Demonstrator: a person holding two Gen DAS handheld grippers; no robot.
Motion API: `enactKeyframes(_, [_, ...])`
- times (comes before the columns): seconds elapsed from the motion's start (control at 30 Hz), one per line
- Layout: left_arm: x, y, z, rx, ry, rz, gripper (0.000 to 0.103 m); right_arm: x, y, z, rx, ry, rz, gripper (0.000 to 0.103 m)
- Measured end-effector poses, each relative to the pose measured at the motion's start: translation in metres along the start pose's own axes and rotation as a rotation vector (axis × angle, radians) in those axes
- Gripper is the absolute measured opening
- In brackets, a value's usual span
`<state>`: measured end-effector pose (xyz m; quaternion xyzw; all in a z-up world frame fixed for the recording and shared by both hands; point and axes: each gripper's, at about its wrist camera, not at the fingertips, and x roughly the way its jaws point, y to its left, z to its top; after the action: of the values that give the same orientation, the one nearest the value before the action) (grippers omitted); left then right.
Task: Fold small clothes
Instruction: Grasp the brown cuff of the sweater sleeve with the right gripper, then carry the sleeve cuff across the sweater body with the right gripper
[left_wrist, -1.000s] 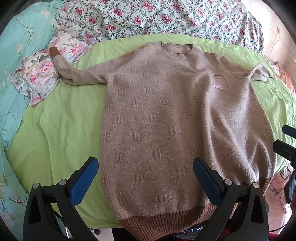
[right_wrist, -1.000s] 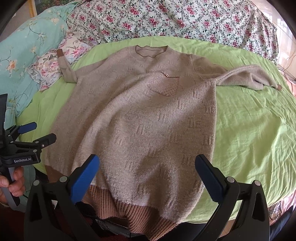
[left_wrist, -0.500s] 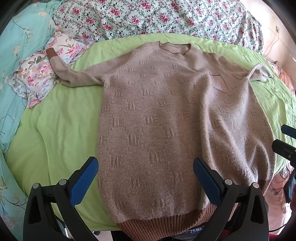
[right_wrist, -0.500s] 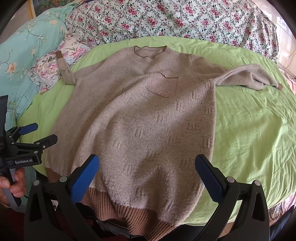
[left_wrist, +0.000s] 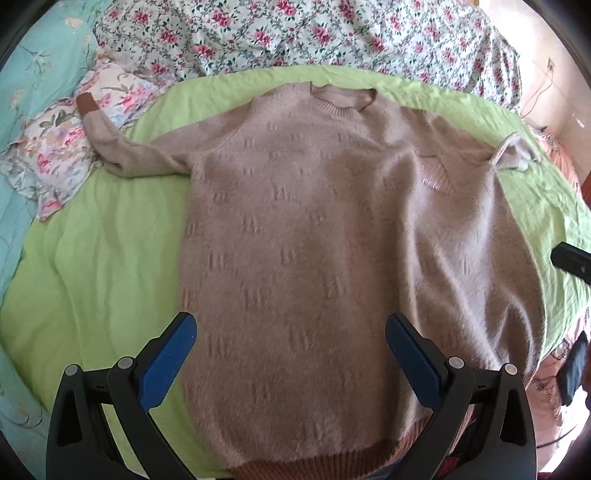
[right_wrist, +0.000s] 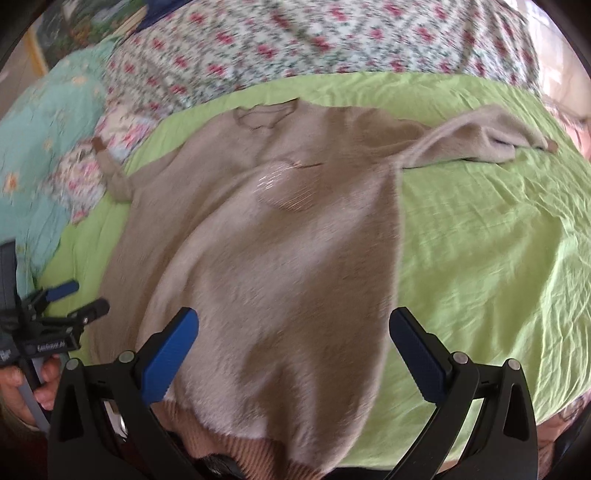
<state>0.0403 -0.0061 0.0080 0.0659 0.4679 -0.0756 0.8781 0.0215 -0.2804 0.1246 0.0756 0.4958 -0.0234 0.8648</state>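
A beige knit sweater (left_wrist: 314, 240) with a brown ribbed hem lies flat, front up, on the green sheet (left_wrist: 92, 266); it also shows in the right wrist view (right_wrist: 280, 251). Its left sleeve (left_wrist: 125, 155) reaches onto a floral pillow. Its right sleeve (right_wrist: 480, 136) lies out to the right. My left gripper (left_wrist: 290, 350) is open and empty above the sweater's lower body. My right gripper (right_wrist: 293, 347) is open and empty above the hem area. The left gripper also shows at the left edge of the right wrist view (right_wrist: 62, 306).
A floral quilt (left_wrist: 295, 33) lies bunched along the back of the bed. A floral pillow (left_wrist: 62, 147) and a turquoise cover (left_wrist: 22, 85) lie at the left. The bed's front edge is just below both grippers.
Both grippers have moved forward over the sweater, the right one fast enough to blur its view. The sweater has not moved. Both stay open.
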Motion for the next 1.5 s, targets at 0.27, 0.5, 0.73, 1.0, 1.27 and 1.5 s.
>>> enactKeyframes(0.27, [0.012,0.004,0.037,-0.003,-0.027,0.0,0.102,-0.008,-0.1,0.077,0.201,-0.101,0.025,0.103])
enactKeyframes(0.5, [0.037,0.002,0.051,-0.034,0.014,-0.037,0.102,-0.005,-0.208,0.174,0.387,-0.21,-0.148,0.098])
enactKeyframes(0.73, [0.067,-0.003,0.065,-0.048,0.049,-0.046,0.102,0.043,-0.334,0.238,0.608,-0.162,-0.297,0.078])
enactKeyframes(1.0, [0.092,-0.01,0.072,-0.071,0.111,-0.093,0.102,0.105,-0.386,0.26,0.572,0.031,-0.499,0.047])
enactKeyframes(1.27, [0.092,-0.015,0.072,-0.064,0.099,-0.119,0.102,0.07,-0.35,0.259,0.484,-0.192,-0.255,0.008])
enactKeyframes(1.5, [0.076,-0.006,0.067,-0.098,0.07,-0.14,0.102,0.09,-0.198,0.269,0.24,-0.208,0.131,0.008])
